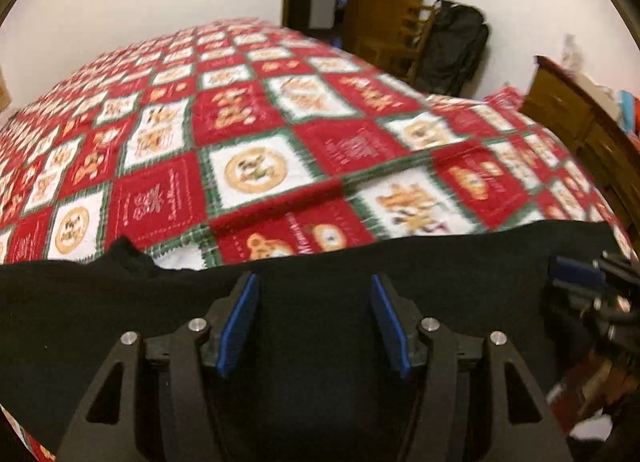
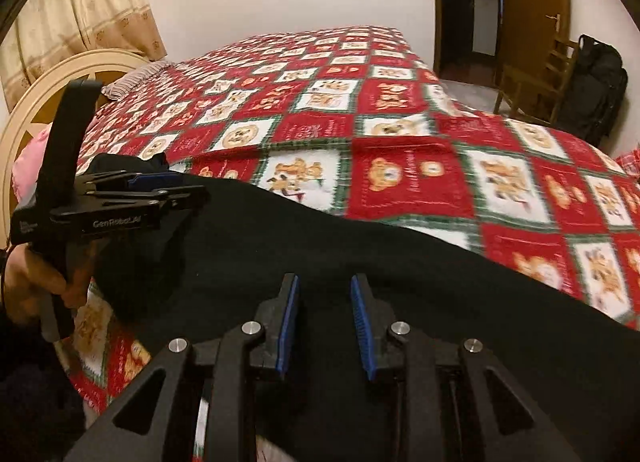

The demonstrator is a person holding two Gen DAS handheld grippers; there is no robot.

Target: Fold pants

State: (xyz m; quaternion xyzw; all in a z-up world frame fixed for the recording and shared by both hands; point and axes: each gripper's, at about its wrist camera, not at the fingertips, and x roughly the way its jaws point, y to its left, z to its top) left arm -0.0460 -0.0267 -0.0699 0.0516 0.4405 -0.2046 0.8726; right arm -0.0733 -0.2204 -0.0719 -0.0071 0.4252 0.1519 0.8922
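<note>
The black pants [image 1: 320,262] lie flat along the near edge of the bed, on a red, white and green quilt [image 1: 248,133]. My left gripper [image 1: 314,282] is open, its blue pads spread over the black cloth, holding nothing. My right gripper [image 2: 324,282] is open too, above the pants [image 2: 320,229], with a narrower gap. The left gripper also shows in the right wrist view [image 2: 160,181], at the far left above the pants' end. The right gripper shows at the right edge of the left wrist view [image 1: 576,270].
A wooden chair [image 2: 532,73] and a black backpack [image 2: 596,81] stand past the bed's far right corner, by an open door [image 2: 532,1]. A wooden dresser [image 1: 580,129] flanks the bed's right side. A cream headboard [image 2: 52,93] and a curtain [image 2: 80,9] are at the left.
</note>
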